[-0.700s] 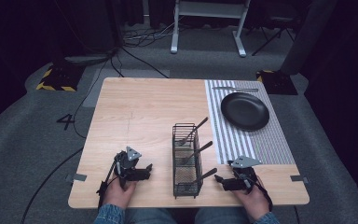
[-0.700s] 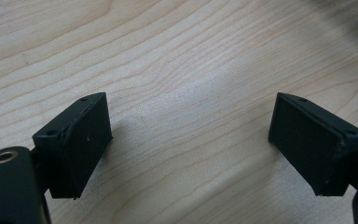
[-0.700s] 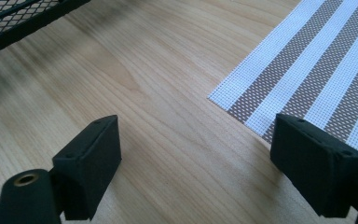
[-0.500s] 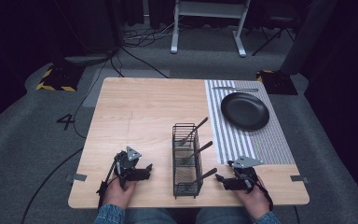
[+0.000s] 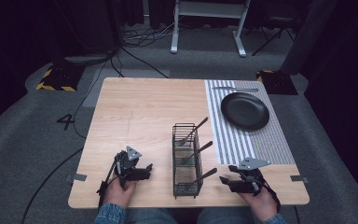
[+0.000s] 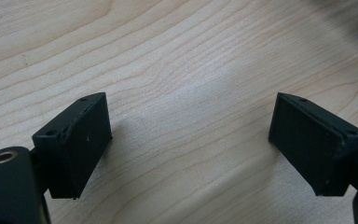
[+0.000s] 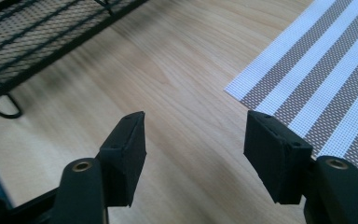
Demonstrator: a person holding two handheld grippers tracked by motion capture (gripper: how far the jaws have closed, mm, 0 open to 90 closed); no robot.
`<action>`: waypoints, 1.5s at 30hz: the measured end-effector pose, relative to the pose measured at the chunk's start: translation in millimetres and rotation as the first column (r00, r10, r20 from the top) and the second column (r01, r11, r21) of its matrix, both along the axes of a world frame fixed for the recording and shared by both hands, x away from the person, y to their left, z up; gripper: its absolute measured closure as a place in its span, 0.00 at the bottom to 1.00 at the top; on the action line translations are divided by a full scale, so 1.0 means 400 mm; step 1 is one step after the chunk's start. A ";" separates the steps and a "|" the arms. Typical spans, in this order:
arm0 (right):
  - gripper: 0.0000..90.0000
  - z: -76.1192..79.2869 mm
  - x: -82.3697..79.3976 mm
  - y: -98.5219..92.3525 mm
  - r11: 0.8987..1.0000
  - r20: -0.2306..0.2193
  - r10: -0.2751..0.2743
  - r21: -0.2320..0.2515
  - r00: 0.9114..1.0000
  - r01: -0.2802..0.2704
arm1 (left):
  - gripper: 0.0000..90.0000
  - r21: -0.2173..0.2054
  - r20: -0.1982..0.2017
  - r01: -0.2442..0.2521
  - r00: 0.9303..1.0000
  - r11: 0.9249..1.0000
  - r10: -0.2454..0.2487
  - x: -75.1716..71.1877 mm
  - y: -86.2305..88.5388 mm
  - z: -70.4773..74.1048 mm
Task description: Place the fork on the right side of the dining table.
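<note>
— Grippers? Where?
— Left gripper (image 5: 145, 170) at seven o'clock on the desk (image 5: 144, 112), right gripper (image 5: 223, 181) at five; both fingers wide apart, empty.
— Between them?
— Wire basket (image 5: 187, 161) holding cutlery.

You're working in a lab or studio set-up: your wooden counter (image 5: 140, 112) stands on grey carpet (image 5: 51, 140) marked with a "4" (image 5: 67, 122), with loose cables (image 5: 140, 39), yellow-black hazard-striped blocks (image 5: 56, 79) and dark drapes (image 5: 335, 51) around.
</note>
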State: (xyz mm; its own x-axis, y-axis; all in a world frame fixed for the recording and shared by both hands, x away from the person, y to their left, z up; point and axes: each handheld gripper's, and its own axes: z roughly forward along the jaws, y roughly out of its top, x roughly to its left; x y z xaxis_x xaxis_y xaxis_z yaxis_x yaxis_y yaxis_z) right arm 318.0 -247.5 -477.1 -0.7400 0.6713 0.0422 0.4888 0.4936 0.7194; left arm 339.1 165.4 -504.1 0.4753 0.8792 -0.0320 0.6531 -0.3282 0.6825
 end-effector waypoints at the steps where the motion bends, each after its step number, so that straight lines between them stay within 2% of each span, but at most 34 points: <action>1: 0.43 0.008 -0.005 0.001 1.000 0.004 0.004 -0.002 1.000 -0.004 | 0.14 0.000 0.000 0.000 1.000 1.000 0.000 0.000 0.000 0.000; 2: 0.43 0.008 -0.005 0.001 1.000 0.004 0.004 -0.002 1.000 -0.004 | 0.14 0.000 0.000 0.000 1.000 1.000 0.000 0.000 0.000 0.000; 7: 0.43 0.056 -0.031 0.006 1.000 0.030 0.030 0.009 0.999 -0.030 | 0.14 0.000 0.000 -0.001 1.000 1.000 0.001 0.000 0.000 0.000; 17: 0.46 0.113 -0.066 0.012 0.998 0.037 0.056 0.033 0.998 -0.057 | 0.14 0.000 0.000 0.000 1.000 1.000 0.000 0.000 0.000 0.000; 28: 0.49 0.169 -0.083 0.020 0.993 0.040 0.085 0.076 0.996 -0.088 | 0.14 0.000 0.000 0.000 1.000 1.000 0.000 0.000 0.000 0.000; 34: 0.50 0.203 -0.097 0.028 0.988 0.060 0.110 0.101 0.992 -0.116 | 0.14 0.000 0.000 0.000 1.000 1.000 0.000 0.000 0.000 0.000; 40: 0.50 0.244 -0.111 0.041 0.976 0.086 0.155 0.138 0.984 -0.166 | 0.14 -0.001 -0.002 0.000 1.000 1.000 0.000 -0.001 0.000 0.000; 45: 0.51 0.264 -0.118 0.053 0.971 0.101 0.178 0.144 0.979 -0.192 | 0.14 -0.003 0.001 -0.001 1.000 1.000 0.001 -0.003 0.000 -0.001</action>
State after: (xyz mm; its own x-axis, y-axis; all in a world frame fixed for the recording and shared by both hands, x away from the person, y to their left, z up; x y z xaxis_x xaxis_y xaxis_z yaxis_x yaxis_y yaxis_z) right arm 271.0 -226.1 -371.5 -0.8560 0.5129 0.0639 0.3320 0.4509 0.8285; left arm 337.9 165.3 -504.4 0.4748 0.8795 -0.0336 0.6523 -0.3260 0.6843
